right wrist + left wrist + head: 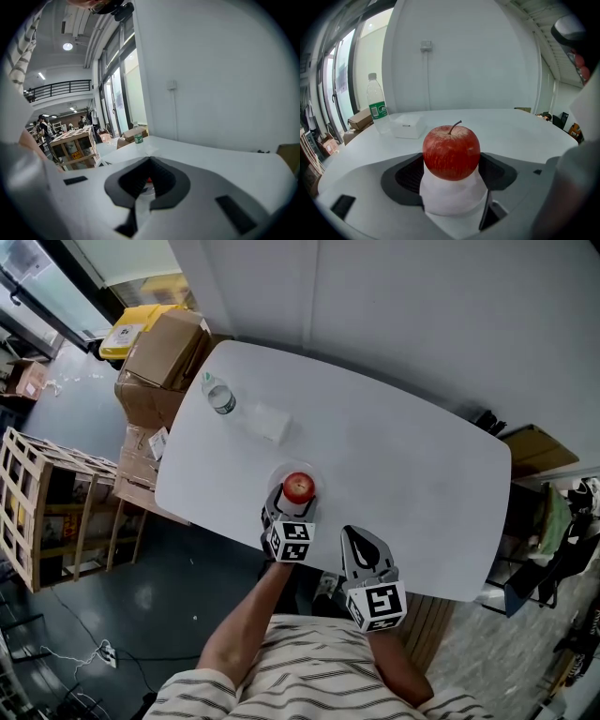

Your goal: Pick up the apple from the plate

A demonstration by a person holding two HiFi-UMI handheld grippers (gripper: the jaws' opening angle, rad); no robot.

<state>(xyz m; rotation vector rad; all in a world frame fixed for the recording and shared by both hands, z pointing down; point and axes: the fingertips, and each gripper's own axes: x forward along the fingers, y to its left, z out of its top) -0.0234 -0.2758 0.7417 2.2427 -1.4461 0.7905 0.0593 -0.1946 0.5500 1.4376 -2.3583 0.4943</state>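
Observation:
A red apple (298,487) with a stem stands on a pale plate (302,468) near the front edge of the white table (403,456). My left gripper (292,503) reaches around it from the near side. In the left gripper view the apple (451,152) fills the gap, and both dark pads (410,176) lie against its sides. My right gripper (352,533) rests a little to the right of the plate, its tips together and nothing held. In the right gripper view its jaws (150,161) meet, with a sliver of red showing through the gap behind them.
A water bottle (217,395) and a small white box (267,423) stand at the table's far left. Cardboard boxes (164,352) and a wooden crate (47,512) are on the floor to the left. A wall runs behind the table.

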